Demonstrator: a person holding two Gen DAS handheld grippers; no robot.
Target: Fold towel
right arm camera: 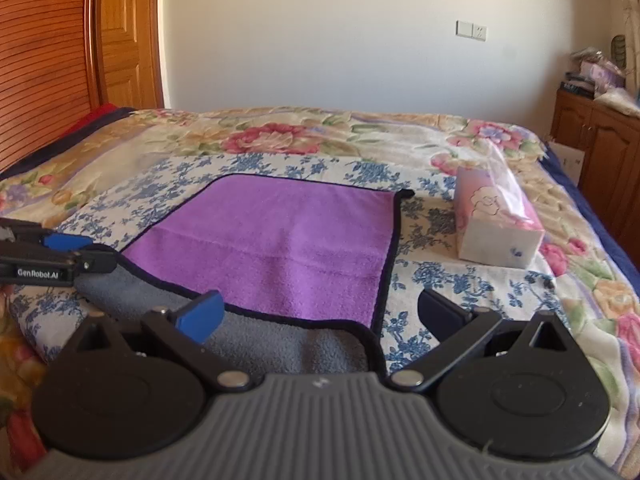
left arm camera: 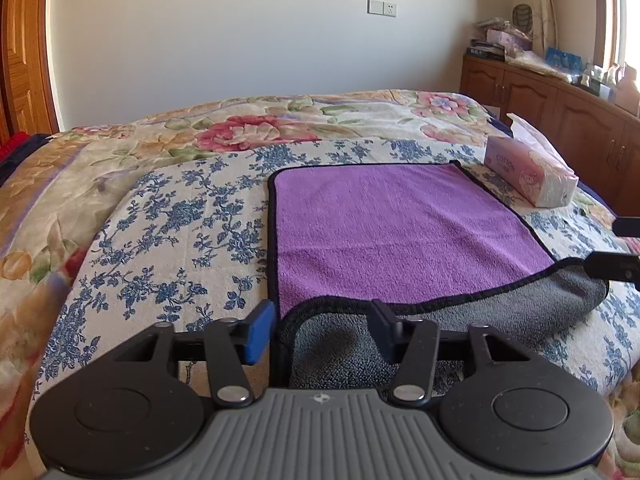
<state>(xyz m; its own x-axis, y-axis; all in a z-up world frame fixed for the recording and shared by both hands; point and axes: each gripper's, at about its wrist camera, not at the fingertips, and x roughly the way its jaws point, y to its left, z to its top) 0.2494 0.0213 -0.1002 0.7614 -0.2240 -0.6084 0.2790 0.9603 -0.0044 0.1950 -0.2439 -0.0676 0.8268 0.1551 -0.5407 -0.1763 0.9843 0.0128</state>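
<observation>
A purple towel [left arm camera: 400, 232] with black trim and a grey underside lies on the blue-flowered cloth on the bed; it also shows in the right wrist view [right arm camera: 280, 240]. Its near edge is turned over, grey side up [left arm camera: 480, 320]. My left gripper [left arm camera: 322, 332] is open, its jaws astride the towel's near left corner without gripping it. My right gripper [right arm camera: 320, 312] is open wide over the near right corner, the blue pad [right arm camera: 202, 314] above the grey fold. Each gripper shows at the edge of the other's view.
A pink tissue pack [left arm camera: 532, 174] lies right of the towel, also in the right wrist view [right arm camera: 496, 224]. The floral quilt [left arm camera: 248, 128] covers the bed. Wooden cabinets [left arm camera: 560, 96] stand at the right, a wooden door [right arm camera: 120, 40] at the left.
</observation>
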